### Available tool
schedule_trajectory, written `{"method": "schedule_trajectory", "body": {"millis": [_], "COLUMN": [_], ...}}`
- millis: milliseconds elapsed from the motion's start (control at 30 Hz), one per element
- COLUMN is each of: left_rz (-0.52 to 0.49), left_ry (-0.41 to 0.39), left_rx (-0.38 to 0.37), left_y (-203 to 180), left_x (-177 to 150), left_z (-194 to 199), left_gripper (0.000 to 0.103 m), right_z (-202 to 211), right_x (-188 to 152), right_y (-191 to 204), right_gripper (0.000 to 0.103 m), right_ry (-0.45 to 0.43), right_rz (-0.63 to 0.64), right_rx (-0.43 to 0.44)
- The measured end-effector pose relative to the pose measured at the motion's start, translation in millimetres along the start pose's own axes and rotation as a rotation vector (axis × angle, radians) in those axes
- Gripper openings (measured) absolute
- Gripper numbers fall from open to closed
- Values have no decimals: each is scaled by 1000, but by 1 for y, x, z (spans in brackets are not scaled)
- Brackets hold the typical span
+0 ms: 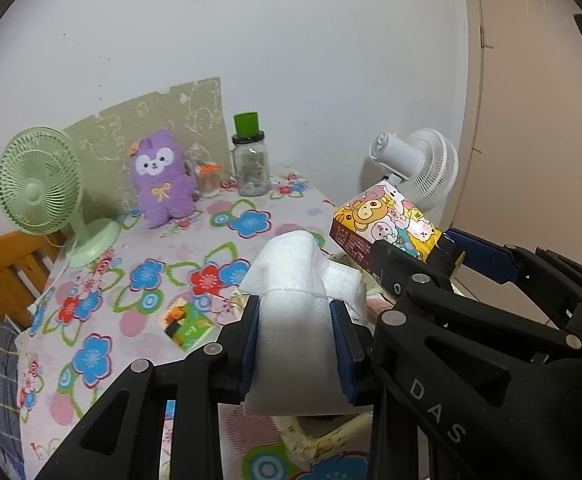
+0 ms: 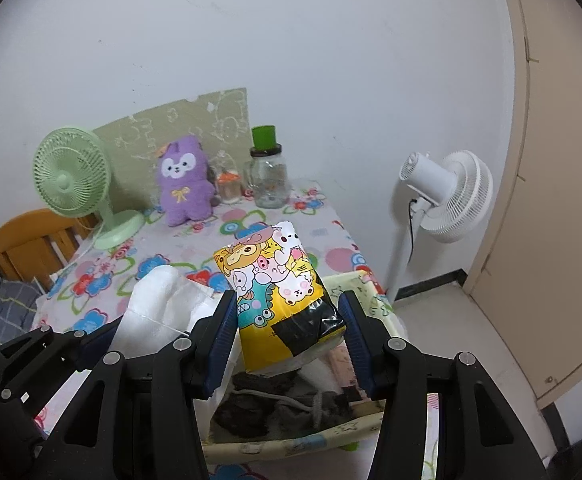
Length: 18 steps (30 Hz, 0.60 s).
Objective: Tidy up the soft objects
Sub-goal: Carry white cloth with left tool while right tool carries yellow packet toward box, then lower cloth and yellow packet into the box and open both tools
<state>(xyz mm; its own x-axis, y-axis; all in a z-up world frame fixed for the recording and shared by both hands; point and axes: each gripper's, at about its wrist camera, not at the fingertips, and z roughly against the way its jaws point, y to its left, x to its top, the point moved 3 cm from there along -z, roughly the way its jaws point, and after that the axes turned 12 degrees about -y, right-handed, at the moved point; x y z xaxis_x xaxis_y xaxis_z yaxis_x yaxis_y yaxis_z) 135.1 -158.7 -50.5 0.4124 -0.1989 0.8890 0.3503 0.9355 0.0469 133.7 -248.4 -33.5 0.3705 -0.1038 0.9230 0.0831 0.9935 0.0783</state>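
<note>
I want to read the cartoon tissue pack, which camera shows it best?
The right wrist view: the tissue pack faces the lens, centred between the right gripper fingers. The left wrist view catches it only obliquely.

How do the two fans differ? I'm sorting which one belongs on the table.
The green fan stands on the flowered table on a short stem with a round base; the white fan stands on the floor beside the table on a tall pole. The green fan's grille faces the cameras; the white fan shows its motor housing and faces away. Both have round wire grilles.
</note>
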Motion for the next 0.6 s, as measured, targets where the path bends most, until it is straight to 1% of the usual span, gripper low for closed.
{"method": "schedule_trajectory", "body": {"millis": [167,333,367,400,433,467,500,533,567,600], "left_rz": [-1,-5,-8,-10,-10,-7,-4,-3,-3,-4], "left_ry": [15,31,39,48,54,58,59,60,60,59], "left_rx": [-9,-10,-8,-9,-9,-10,-11,-8,-4,-3], "left_y": [-8,-12,-13,-14,-14,-14,-14,-13,-12,-11], "left_x": [-2,-7,-8,-9,-10,-11,-12,-12,-12,-12], "left_z": [-14,-28,-30,-32,-33,-34,-34,-34,-34,-33], "left_gripper": [35,44,52,63,68,75,80,82,84,85], "right_z": [-12,-22,-24,-27,-29,-31,-33,-34,-36,-37], "right_x": [-6,-12,-14,-15,-16,-17,-19,-20,-22,-23], "right_y": [-13,-23,-24,-25,-25,-26,-27,-28,-28,-29], "right_gripper": [55,56,57,57,58,61,65,69,75,78], "right_ry": [22,44,50,56,63,68,74,82,89,93], "right_rz": [-4,-22,-23,-23,-24,-27,-33,-38,-42,-43], "right_rx": [-15,-13,-14,-12,-13,-15,-16,-14,-12,-12]}}
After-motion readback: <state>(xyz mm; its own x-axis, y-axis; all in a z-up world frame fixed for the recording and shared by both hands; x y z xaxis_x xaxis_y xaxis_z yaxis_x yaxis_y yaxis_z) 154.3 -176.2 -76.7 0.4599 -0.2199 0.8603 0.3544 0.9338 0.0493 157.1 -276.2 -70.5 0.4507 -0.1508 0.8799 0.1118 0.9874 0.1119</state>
